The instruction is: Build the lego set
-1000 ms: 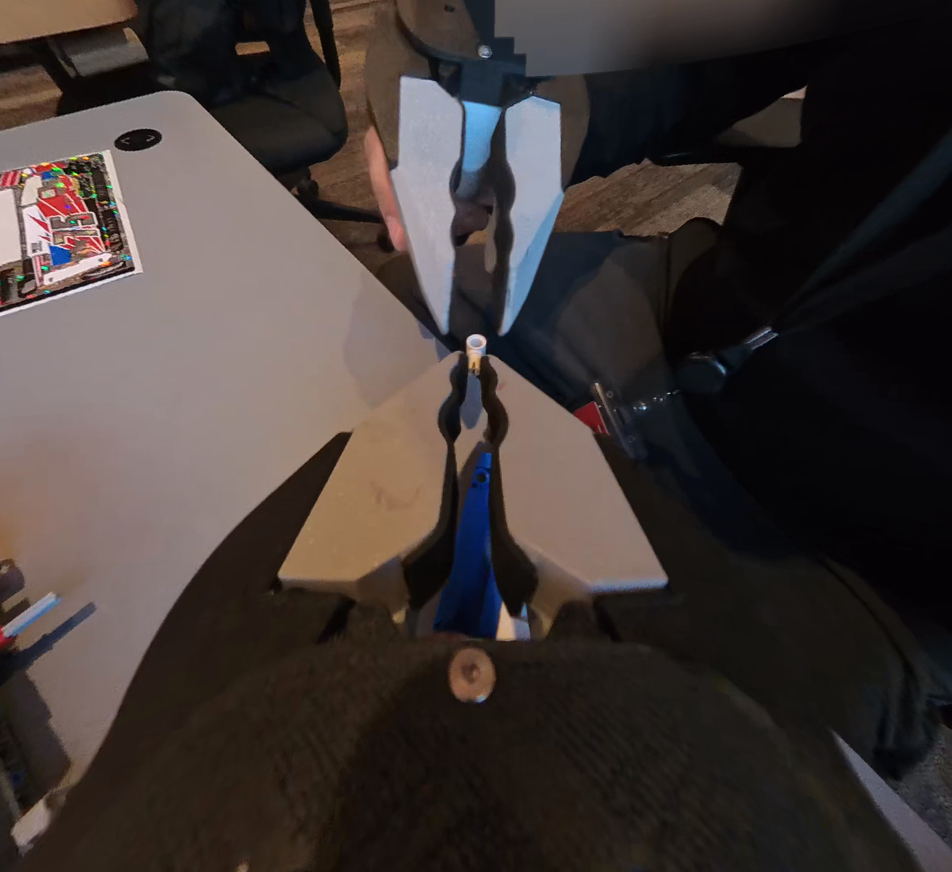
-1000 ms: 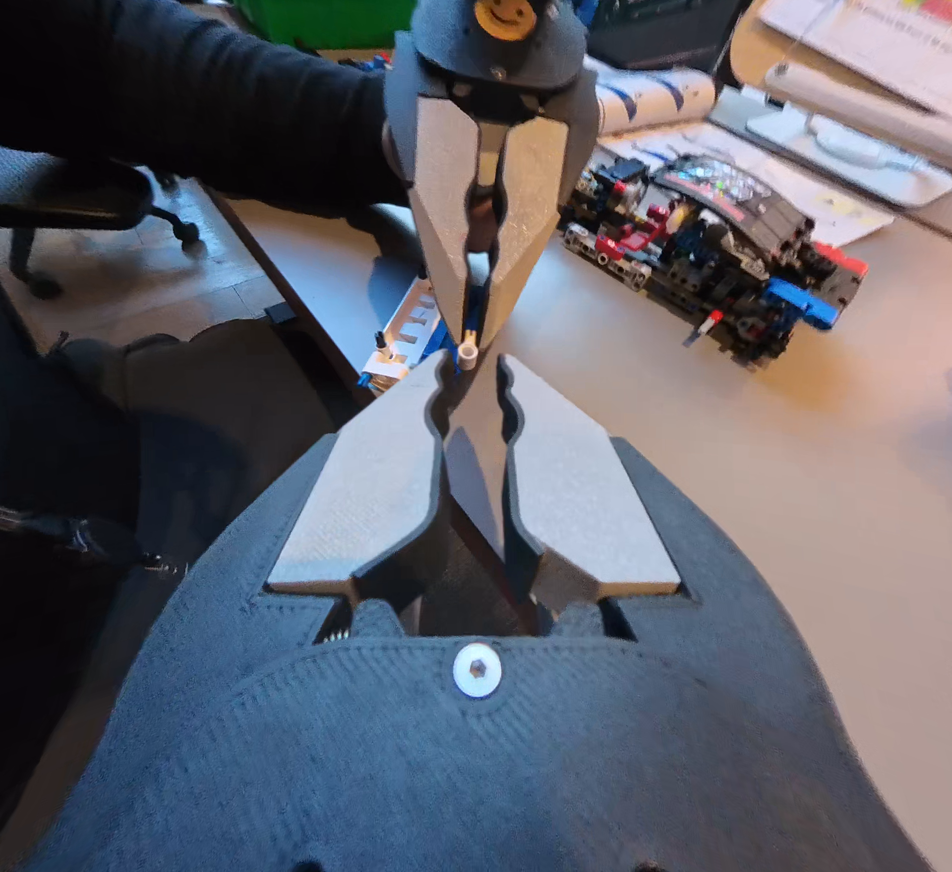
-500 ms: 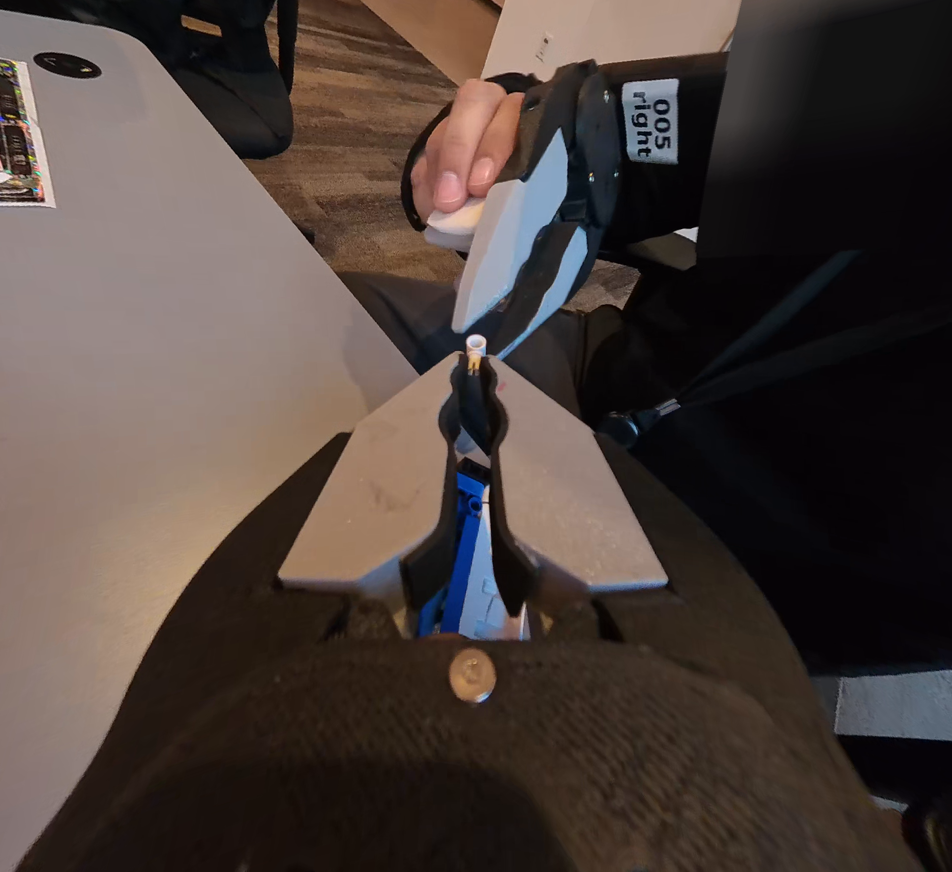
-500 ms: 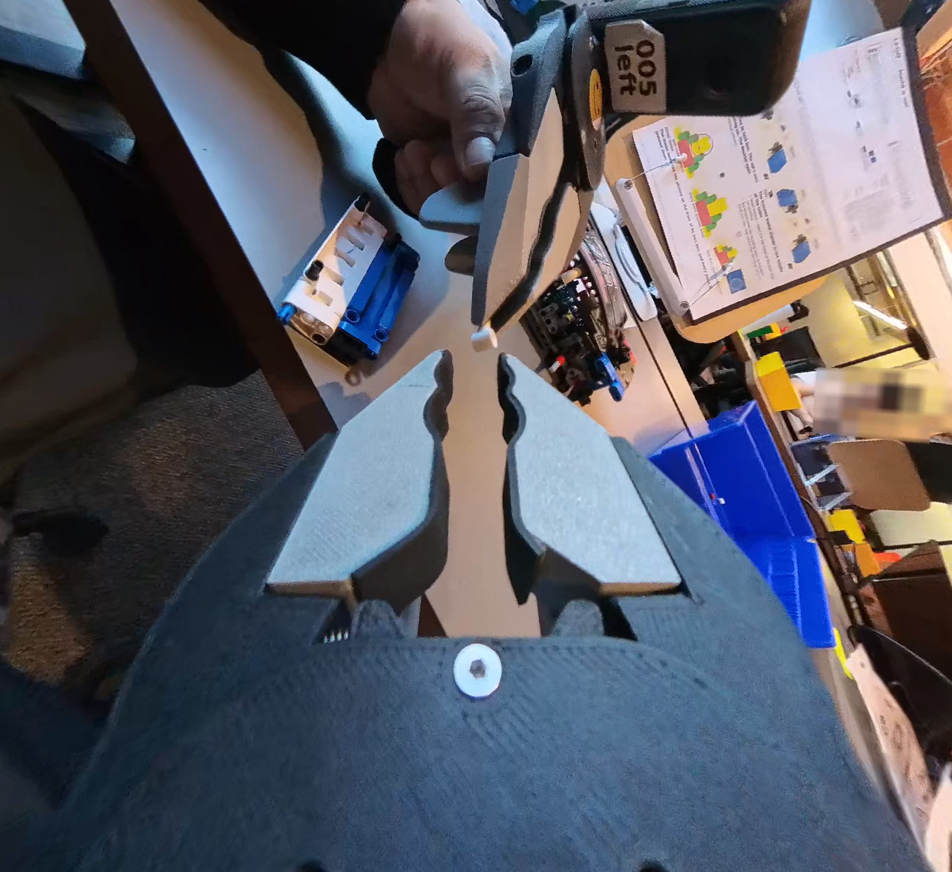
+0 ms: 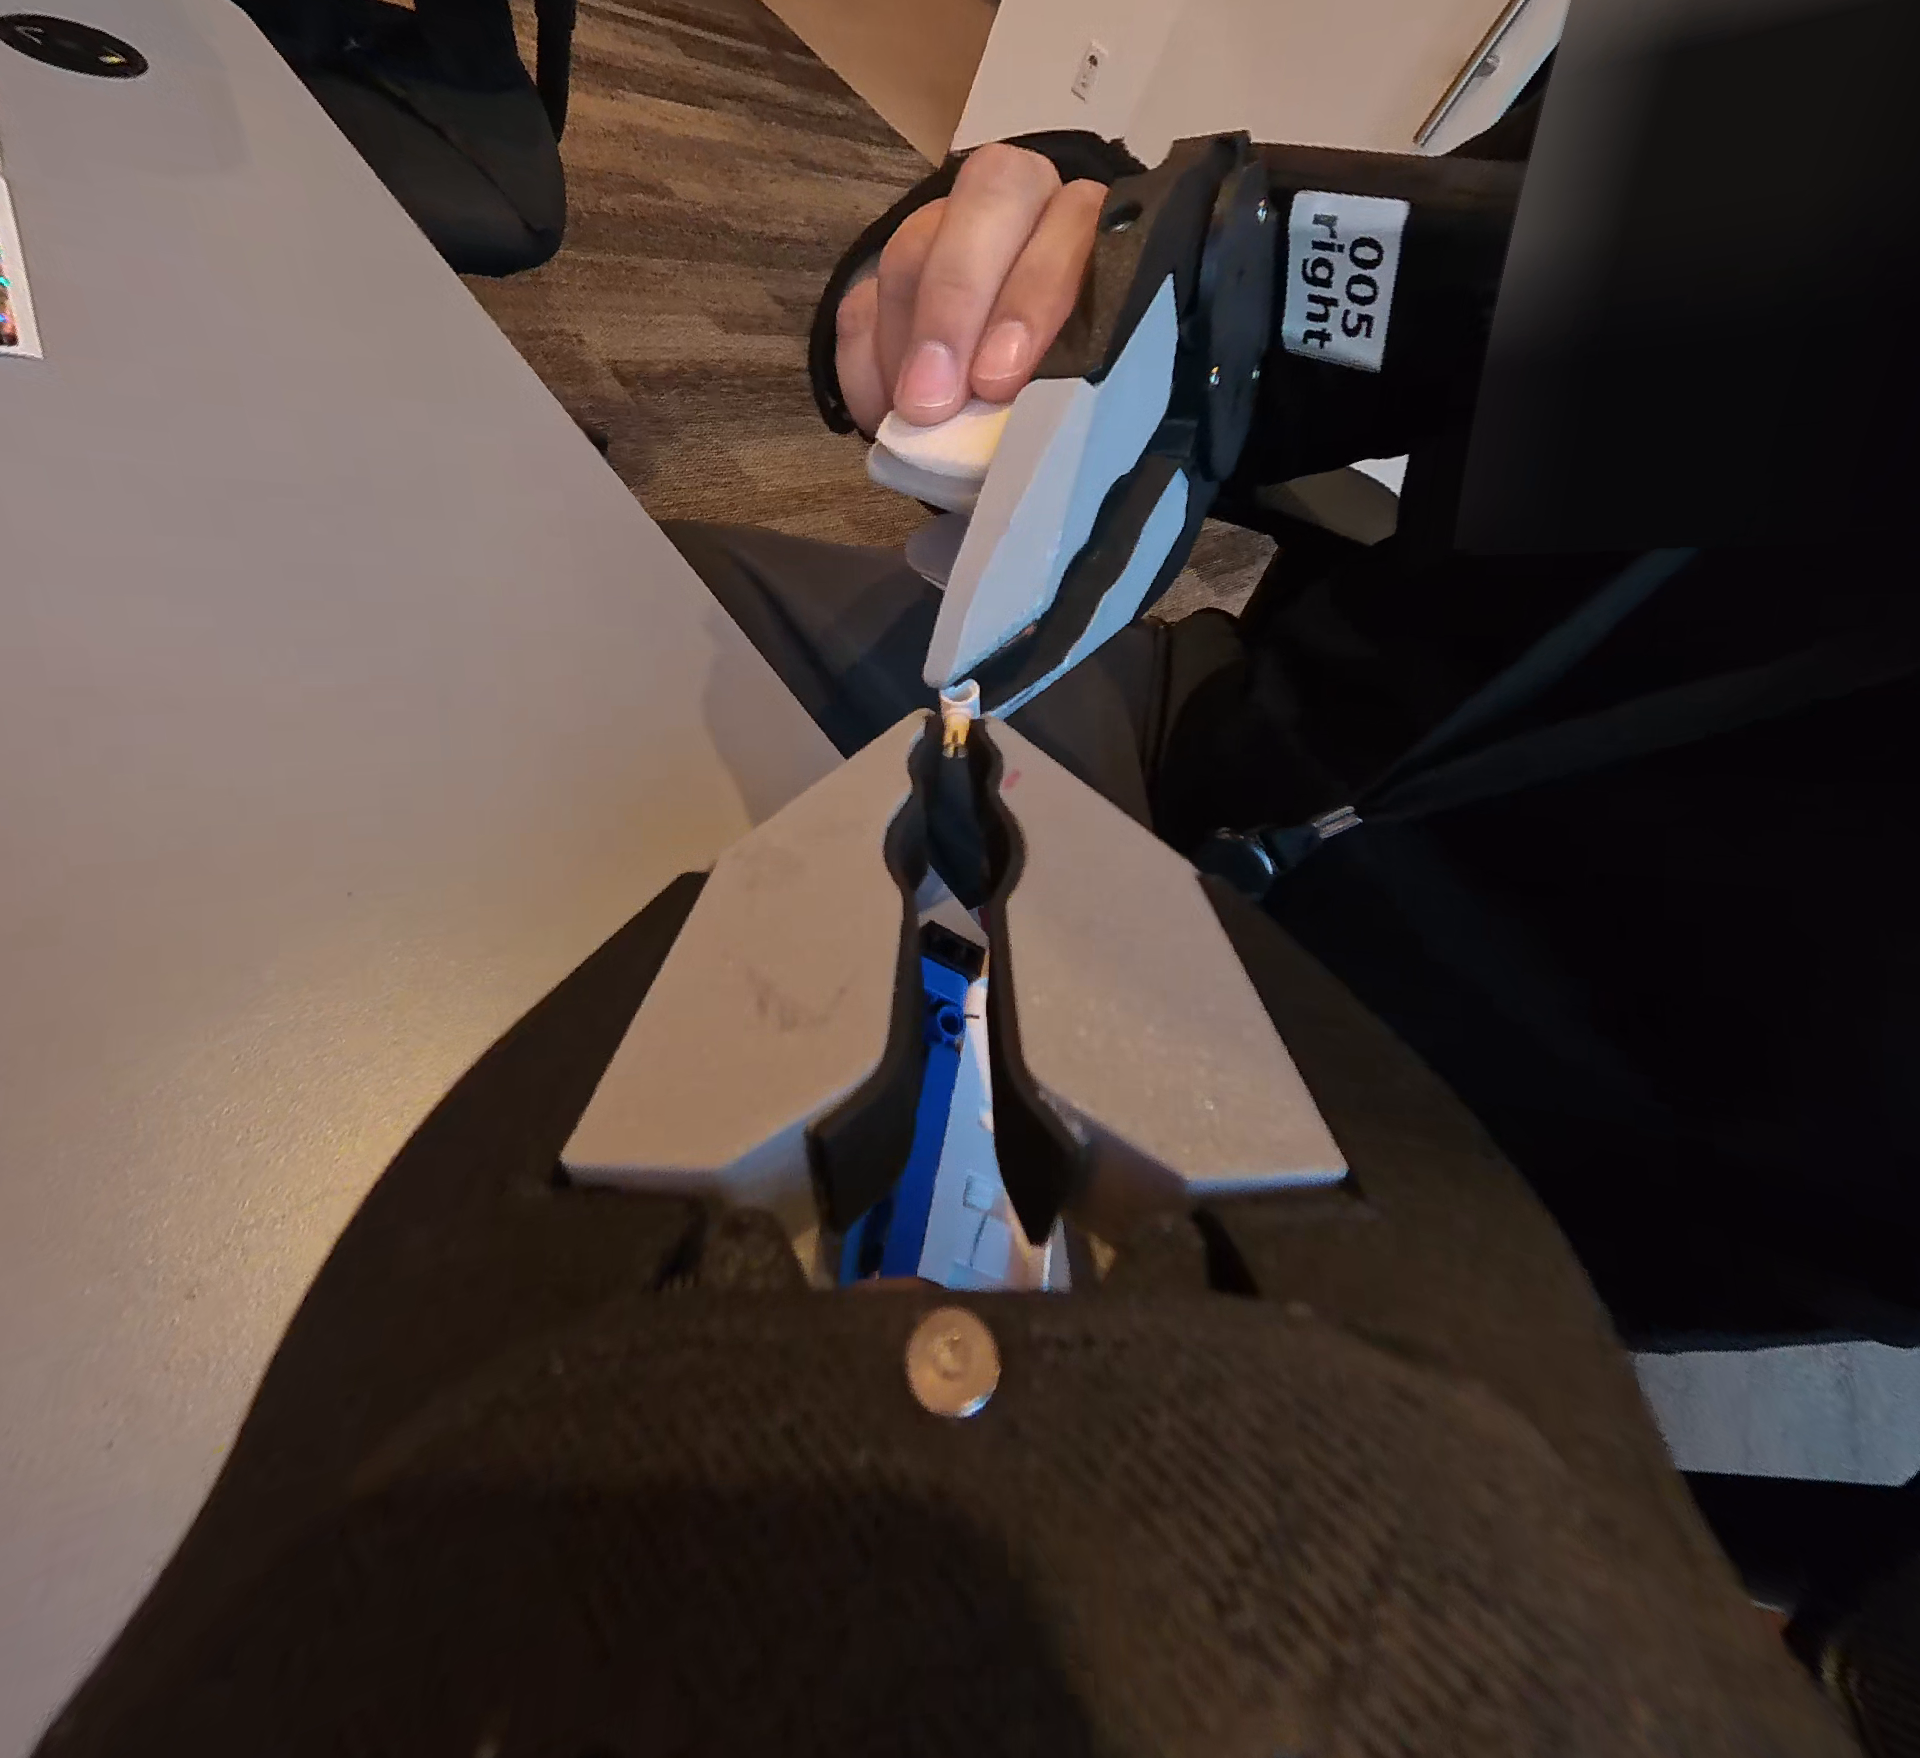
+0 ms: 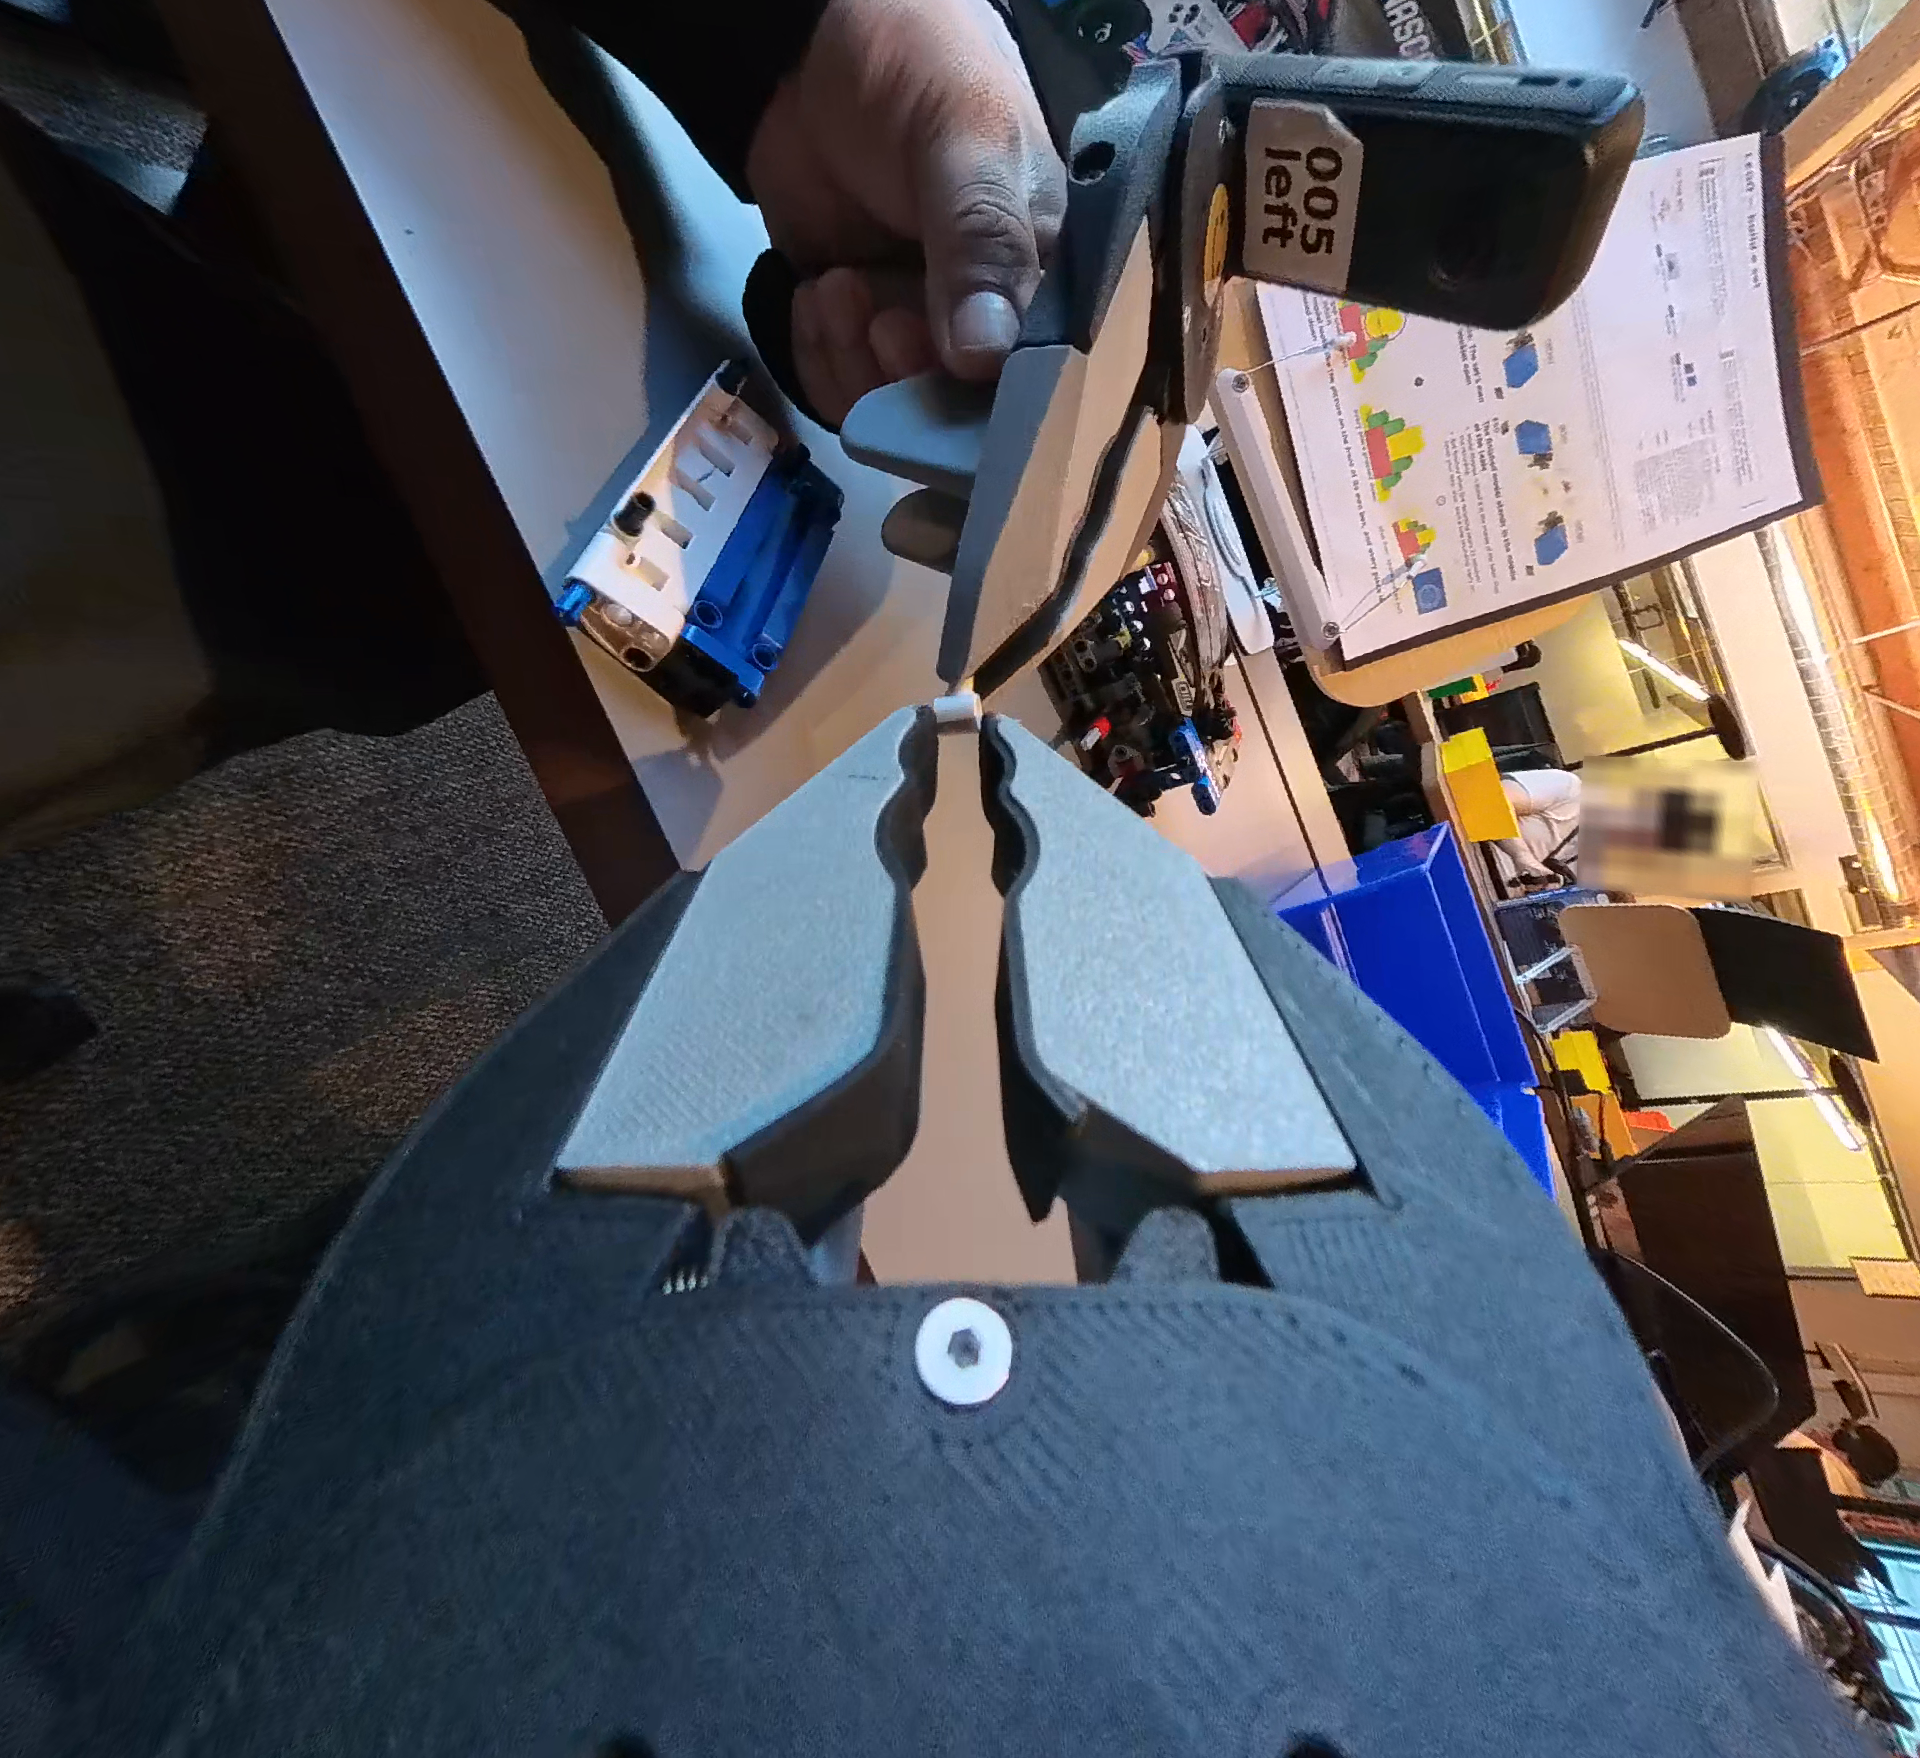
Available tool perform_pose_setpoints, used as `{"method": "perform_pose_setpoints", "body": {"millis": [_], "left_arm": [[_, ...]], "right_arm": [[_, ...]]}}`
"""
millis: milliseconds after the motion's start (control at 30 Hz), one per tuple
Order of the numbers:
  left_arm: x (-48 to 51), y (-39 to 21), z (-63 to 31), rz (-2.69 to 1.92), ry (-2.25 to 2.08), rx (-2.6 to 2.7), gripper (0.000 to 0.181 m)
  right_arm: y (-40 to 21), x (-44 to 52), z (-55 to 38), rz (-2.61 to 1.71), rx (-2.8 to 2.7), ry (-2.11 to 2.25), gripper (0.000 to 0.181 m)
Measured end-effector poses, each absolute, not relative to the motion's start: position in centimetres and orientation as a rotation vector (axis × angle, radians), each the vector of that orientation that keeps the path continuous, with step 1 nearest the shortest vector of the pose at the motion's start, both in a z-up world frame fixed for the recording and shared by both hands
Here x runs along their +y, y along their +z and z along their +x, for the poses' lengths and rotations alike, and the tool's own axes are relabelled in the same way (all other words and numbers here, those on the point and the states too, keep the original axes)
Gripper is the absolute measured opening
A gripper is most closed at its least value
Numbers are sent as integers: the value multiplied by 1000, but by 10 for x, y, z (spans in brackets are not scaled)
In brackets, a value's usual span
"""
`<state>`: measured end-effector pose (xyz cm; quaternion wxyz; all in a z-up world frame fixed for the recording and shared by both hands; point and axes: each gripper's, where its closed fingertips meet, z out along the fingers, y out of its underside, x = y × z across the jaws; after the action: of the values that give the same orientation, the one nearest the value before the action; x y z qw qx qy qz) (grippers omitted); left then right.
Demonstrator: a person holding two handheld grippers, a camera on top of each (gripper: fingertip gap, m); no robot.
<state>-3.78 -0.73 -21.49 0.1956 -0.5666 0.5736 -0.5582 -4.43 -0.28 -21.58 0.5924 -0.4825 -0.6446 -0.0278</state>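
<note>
Left gripper (image 5: 954, 734): tips pinched on a small white peg (image 5: 958, 702), centre frame, its long axis pointing away.
Right gripper (image 6: 956, 740): slightly spread, tips flanking the peg end, meeting it head-on.

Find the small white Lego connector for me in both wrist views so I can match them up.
Left wrist view: small white connector at centre, pinched at the left claw tips.
Right wrist view: same connector at centre, between the right claw tips.
Shared landmark: the blue-and-white Lego assembly on the table, glimpsed through the left claw.
</note>
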Motion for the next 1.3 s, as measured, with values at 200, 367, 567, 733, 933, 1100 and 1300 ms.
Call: {"method": "perform_pose_setpoints", "body": {"millis": [200, 367, 567, 733, 933, 1100, 1300], "left_arm": [[-5, -219, -38, -1565, -1475, 1642, 1], [-4, -213, -38, -1469, -1364, 1652, 1], [-3, -211, -38, -1470, -1373, 1641, 2], [4, -213, -37, -1581, -1439, 1576, 2], [4, -218, -38, -1712, -1633, 1495, 1], [0, -213, -37, -1691, -1662, 1496, 0], [-2, -215, -35, -1704, -1677, 1501, 1]], "right_arm": [[-220, -1, -44, -1172, -1474, -2, 6], [-210, -1, -38, -1437, -1267, 577, 6], [-203, -1, -33, -1524, -1179, 850, 6], [-214, 1, -36, -1446, -1305, 521, 14], [-228, 5, -41, -1322, -1425, 109, 15], [-221, 6, -42, -1257, -1406, 18, 10], [-218, 6, -41, -1223, -1411, -17, 8]]}}
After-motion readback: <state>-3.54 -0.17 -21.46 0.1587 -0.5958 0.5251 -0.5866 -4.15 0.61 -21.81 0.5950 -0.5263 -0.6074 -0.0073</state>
